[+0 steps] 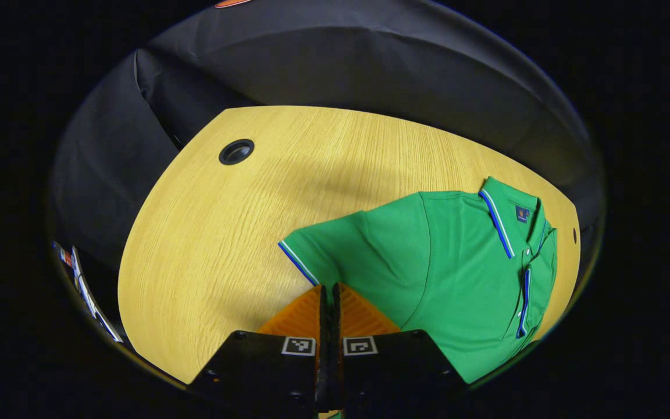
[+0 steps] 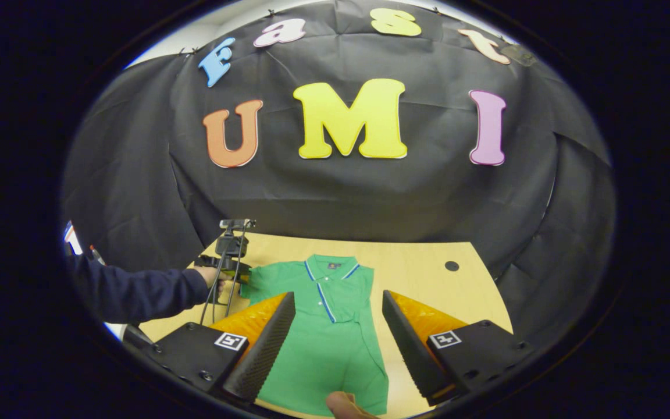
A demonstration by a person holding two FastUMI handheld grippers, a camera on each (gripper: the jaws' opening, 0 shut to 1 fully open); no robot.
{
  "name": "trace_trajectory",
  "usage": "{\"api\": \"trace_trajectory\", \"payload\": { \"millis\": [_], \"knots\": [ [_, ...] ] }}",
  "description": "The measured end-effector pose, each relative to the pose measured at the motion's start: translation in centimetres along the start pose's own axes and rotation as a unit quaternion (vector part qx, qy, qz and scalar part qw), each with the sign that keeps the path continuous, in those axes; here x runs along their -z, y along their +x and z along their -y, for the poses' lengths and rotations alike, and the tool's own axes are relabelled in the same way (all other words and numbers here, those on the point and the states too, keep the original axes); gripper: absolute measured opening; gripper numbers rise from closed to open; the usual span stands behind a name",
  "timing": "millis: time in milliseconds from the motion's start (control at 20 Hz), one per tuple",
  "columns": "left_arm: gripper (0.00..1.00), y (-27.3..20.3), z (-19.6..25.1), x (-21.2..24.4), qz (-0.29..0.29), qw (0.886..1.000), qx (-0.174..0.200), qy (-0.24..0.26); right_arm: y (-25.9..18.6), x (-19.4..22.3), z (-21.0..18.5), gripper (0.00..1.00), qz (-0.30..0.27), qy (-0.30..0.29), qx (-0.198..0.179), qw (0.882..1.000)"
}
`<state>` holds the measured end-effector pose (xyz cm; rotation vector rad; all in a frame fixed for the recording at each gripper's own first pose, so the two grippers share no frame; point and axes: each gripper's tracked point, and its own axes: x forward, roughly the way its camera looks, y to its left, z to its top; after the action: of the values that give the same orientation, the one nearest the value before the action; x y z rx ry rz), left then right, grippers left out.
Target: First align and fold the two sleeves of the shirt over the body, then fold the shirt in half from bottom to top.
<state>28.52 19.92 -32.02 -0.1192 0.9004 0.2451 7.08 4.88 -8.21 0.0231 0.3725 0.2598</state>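
I see the black cloth wall [image 2: 341, 192] taking up most of the right gripper view, hanging in folds behind the pale wood-grain desk [image 1: 207, 233], which has a round dark grommet hole [image 1: 236, 152] set into it toward the back. The green shirt [image 2: 326, 343] lies flat on that desk, collar toward the wall; from the right gripper view I get its whole length, with its right sleeve already folded over the body, while the left gripper view gives me a close look at its left sleeve [image 1: 317, 250], still spread out flat on the wood with its striped cuff. In the right gripper view a person's dark-sleeved arm [image 2: 137, 291] reaches in from the left side, its hand [image 2: 210, 273] holding the left gripper [image 2: 242, 278] just at the shirt's left sleeve, with cables trailing down from the rig. My right gripper [image 2: 338, 337] hangs above the lower half of the shirt with its fingers spread wide and nothing between them. In its own view my left gripper [image 1: 329, 297] has its fingers pressed together at the lower edge of the sleeve; I think they pinch the fabric, but the tips cover the contact and I cannot say for sure.
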Motion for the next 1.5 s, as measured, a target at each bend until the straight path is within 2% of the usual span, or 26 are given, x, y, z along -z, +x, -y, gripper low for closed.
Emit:
{"api": "trace_trajectory", "payload": {
  "millis": [150,250,300,400,450,600,650,900,1050,1150,1200,1350,1400,1500],
  "knots": [
    [0.03,-1.4,1.1,-1.1,0.019,1.0,0.005,0.017,-0.6,0.2,0.3,0.98,-0.001,-0.001,-0.002,1.0],
    [0.03,-2.3,2.4,-1.6,0.027,0.999,0.015,0.02,-0.8,0.3,0.4,0.94,-0.001,0.003,-0.003,1.0],
    [0.03,-2.8,3.1,-1.7,0.031,0.999,0.02,0.021,-0.9,0.2,0.4,0.98,0.0,0.006,-0.005,1.0],
    [0.03,-3.7,4.7,-2.0,0.04,0.998,0.032,0.028,-1.3,0.2,0.6,0.98,0.004,0.007,-0.005,1.0],
    [0.04,-4.0,5.7,-2.2,0.044,0.998,0.038,0.037,-1.3,0.2,0.6,0.94,0.006,0.006,-0.005,1.0],
    [0.04,-4.9,8.8,-2.2,0.051,0.995,0.057,0.063,-1.7,0.4,1.0,0.98,0.007,0.005,-0.002,1.0],
    [0.03,-4.7,9.7,-1.9,0.05,0.994,0.06,0.073,-1.8,0.5,1.2,0.94,0.007,0.005,0.001,1.0],
    [0.04,-4.5,14.1,-0.3,0.036,0.99,0.088,0.1,-2.2,1.4,2.3,0.94,0.0,0.017,0.017,1.0],
    [0.04,-4.5,16.7,0.7,0.028,0.987,0.104,0.12,-2.2,2.1,2.8,0.98,-0.007,0.029,0.026,0.999],
    [0.04,-4.6,18.2,1.7,0.021,0.984,0.112,0.136,-2.0,2.6,3.1,0.94,-0.013,0.031,0.034,0.999],
    [0.04,-4.6,18.8,2.0,0.021,0.983,0.111,0.147,-1.9,2.9,3.2,0.98,-0.016,0.033,0.034,0.999],
    [0.04,-4.1,19.7,3.3,0.01,0.978,0.106,0.181,-1.7,3.4,3.6,0.94,-0.022,0.038,0.04,0.998],
    [0.05,-4.3,20.4,3.9,0.003,0.976,0.119,0.18,-1.7,3.5,3.6,0.98,-0.024,0.04,0.042,0.998],
    [0.08,-4.6,21.9,4.9,-0.002,0.974,0.151,0.17,-1.5,3.7,3.7,0.98,-0.026,0.043,0.042,0.998]
  ]
}}
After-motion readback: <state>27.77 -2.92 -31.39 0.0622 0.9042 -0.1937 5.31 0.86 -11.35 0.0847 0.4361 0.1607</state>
